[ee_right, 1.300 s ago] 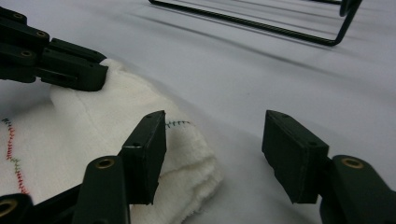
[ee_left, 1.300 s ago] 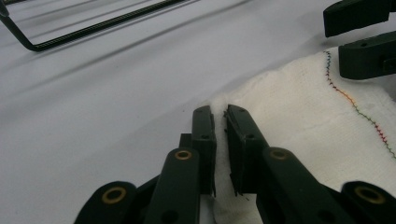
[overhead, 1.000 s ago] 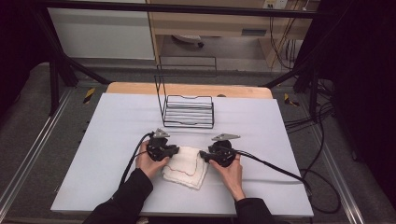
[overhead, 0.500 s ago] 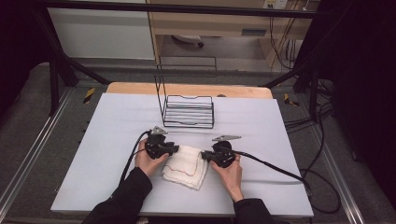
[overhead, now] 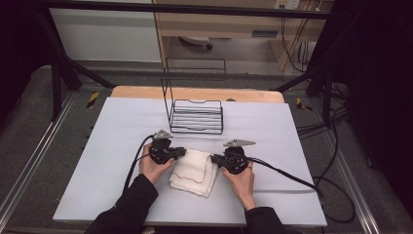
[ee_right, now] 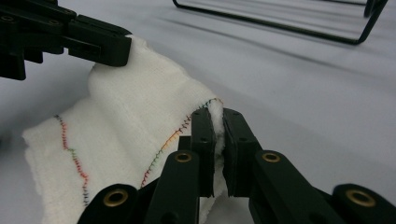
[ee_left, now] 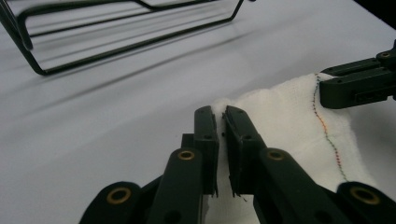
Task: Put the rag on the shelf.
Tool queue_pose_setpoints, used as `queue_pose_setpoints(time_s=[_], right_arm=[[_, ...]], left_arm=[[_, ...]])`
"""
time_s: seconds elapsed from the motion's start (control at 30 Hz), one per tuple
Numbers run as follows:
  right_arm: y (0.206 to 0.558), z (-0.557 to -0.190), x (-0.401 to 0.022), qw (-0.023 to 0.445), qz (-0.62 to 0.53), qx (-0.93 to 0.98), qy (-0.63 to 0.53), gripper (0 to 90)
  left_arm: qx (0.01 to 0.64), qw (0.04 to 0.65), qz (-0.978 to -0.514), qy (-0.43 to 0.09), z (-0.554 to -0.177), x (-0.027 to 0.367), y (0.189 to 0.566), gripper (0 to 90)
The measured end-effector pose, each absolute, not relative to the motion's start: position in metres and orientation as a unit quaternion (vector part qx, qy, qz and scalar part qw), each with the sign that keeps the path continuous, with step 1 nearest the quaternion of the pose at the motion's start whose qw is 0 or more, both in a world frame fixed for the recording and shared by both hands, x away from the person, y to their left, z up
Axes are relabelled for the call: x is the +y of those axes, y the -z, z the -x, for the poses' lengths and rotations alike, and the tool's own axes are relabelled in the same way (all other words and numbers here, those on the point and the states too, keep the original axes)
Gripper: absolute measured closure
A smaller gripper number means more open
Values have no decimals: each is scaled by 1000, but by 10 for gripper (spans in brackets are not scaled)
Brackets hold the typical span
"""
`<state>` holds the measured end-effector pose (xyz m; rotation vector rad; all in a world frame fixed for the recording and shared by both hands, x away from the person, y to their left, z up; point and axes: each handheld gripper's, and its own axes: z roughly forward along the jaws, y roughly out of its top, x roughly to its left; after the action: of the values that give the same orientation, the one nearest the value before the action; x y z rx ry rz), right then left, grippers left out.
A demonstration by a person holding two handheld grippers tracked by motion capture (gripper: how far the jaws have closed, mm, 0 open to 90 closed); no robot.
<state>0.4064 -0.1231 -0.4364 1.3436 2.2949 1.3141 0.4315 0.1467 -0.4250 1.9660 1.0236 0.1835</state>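
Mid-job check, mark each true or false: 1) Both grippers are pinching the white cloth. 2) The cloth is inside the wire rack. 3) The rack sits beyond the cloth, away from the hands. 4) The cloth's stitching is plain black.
1) True: the left gripper and right gripper each clamp an edge of the cloth.
2) False: it lies on the table, in front of the wire rack.
3) True.
4) False: the stitching is multicoloured.

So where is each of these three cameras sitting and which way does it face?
High view: above the near table edge, looking forward and down; both forearms show.
Left gripper view: rides the left gripper, looking along jaws pinching the white cloth.
Right gripper view: rides the right gripper, jaws pinching another corner.
Shared: cloth, wire rack.
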Motion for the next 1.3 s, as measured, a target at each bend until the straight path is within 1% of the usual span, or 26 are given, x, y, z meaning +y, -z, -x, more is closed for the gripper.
queue_pose_setpoints(time_s=[0.63,0.83,1.3], right_arm=[[398,-390,-140,123,-404,753,-505,845],[387,-385,-140,140,-390,752,-512,845],[369,-376,-146,175,-367,742,-534,845]], left_arm=[[372,488,-782,-109,-407,145,385,832],[361,496,-780,-125,-400,144,377,833],[344,530,-762,-144,-388,145,361,834]])
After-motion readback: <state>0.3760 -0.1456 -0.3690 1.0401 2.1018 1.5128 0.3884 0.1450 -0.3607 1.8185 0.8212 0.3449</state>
